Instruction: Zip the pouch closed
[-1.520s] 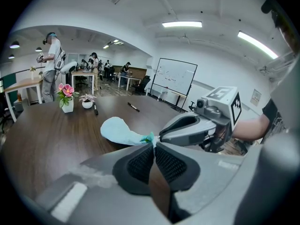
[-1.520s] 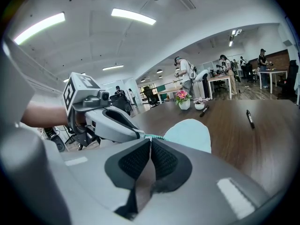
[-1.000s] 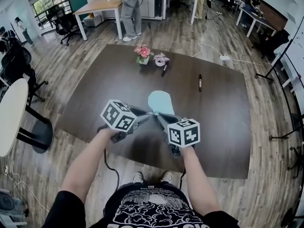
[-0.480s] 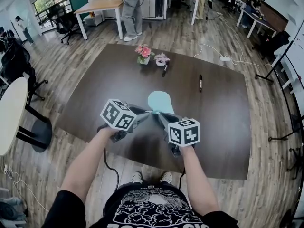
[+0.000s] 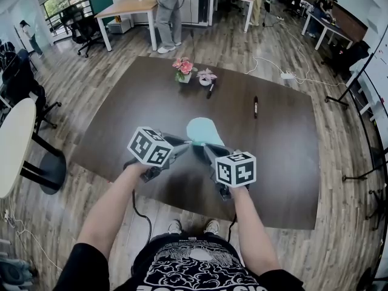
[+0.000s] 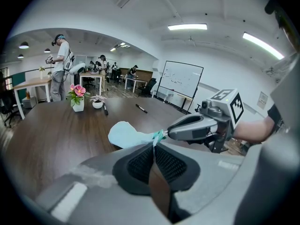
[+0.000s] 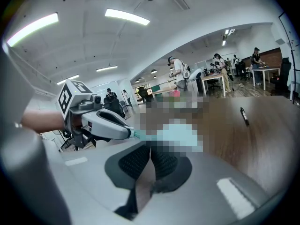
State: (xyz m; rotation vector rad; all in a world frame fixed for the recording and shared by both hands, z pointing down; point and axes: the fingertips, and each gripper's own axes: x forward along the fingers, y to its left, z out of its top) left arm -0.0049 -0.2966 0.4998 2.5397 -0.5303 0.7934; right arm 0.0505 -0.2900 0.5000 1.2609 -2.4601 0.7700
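A light teal pouch (image 5: pixel 203 131) lies on the dark brown table (image 5: pixel 127 120), its near end lifted between my two grippers. The left gripper (image 5: pixel 187 144) is shut on that near end from the left; in its own view the teal pouch (image 6: pixel 124 134) runs into its closed jaws (image 6: pixel 153 144). From the right, the right gripper (image 5: pixel 199 147) is shut on the same end, and the left gripper view shows its tip (image 6: pixel 168 134) pinching a teal bit. The pouch (image 7: pixel 180 134) is blurred in the right gripper view. I cannot make out the zip itself.
A pot of pink flowers (image 5: pixel 182 68) and a small white pot (image 5: pixel 205 76) stand at the table's far side, with a dark pen (image 5: pixel 210 90) beside them. A black marker (image 5: pixel 255 105) lies to the right. A person (image 5: pixel 167 17) stands beyond the table.
The pouch's far end has swung slightly to the left. Both grippers stay shut at its near end.
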